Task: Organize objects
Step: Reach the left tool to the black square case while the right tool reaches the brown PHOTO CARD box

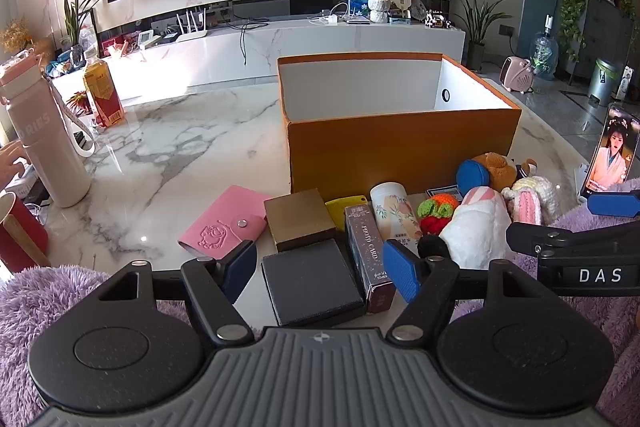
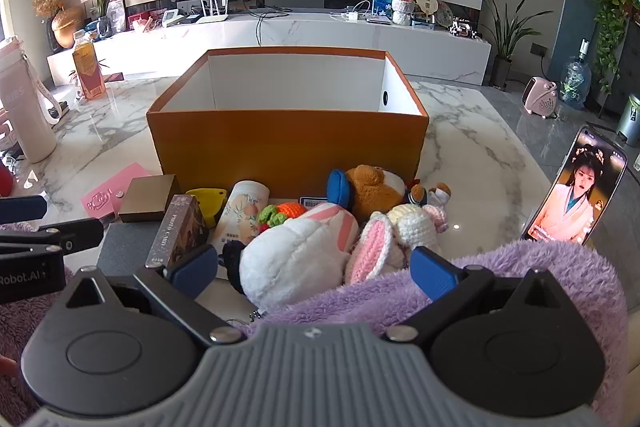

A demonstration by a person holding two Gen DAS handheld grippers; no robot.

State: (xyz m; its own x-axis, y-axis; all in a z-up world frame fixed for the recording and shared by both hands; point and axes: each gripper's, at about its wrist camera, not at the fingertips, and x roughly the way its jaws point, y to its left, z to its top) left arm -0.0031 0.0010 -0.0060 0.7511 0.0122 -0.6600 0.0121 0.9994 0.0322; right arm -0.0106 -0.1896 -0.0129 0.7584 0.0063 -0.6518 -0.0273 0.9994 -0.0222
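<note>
The marble tabletop (image 1: 168, 131) carries everything, and the biggest thing on it is the orange box (image 1: 400, 151), open at the top, white inside, sitting at 12 o'clock from my right hand-held gripper (image 2: 314, 271) and at about 1 o'clock from my left hand-held gripper (image 1: 320, 269). I cannot see anything lying in the part of its interior that shows.

The objects to organize are heaped against the box's near wall. Largest is the white plush rabbit (image 2: 296, 259), lying between my right fingers but untouched by either pad. At its 1 o'clock lies the crocheted bunny (image 2: 396, 231), with the brown teddy (image 2: 372, 187) behind it against the box. At the rabbit's 11 o'clock lies a floral tube (image 2: 244, 215), then the dark Photo Card box (image 1: 366, 247).

Under my left hand-held gripper lies a flat black box (image 1: 312, 283), with a gold box (image 1: 298, 217) at its 12 o'clock and a pink card wallet (image 1: 224, 219) at 10 o'clock. A crocheted carrot (image 1: 438, 207) sits between the tube and the rabbit.

Both hand-held grippers are released: the 2 blue pads of each stand wide apart and grasp nothing. Far out at 9 o'clock stands a pink water bottle (image 1: 44, 143); at 3 o'clock a phone (image 2: 576, 191) is propped upright.
</note>
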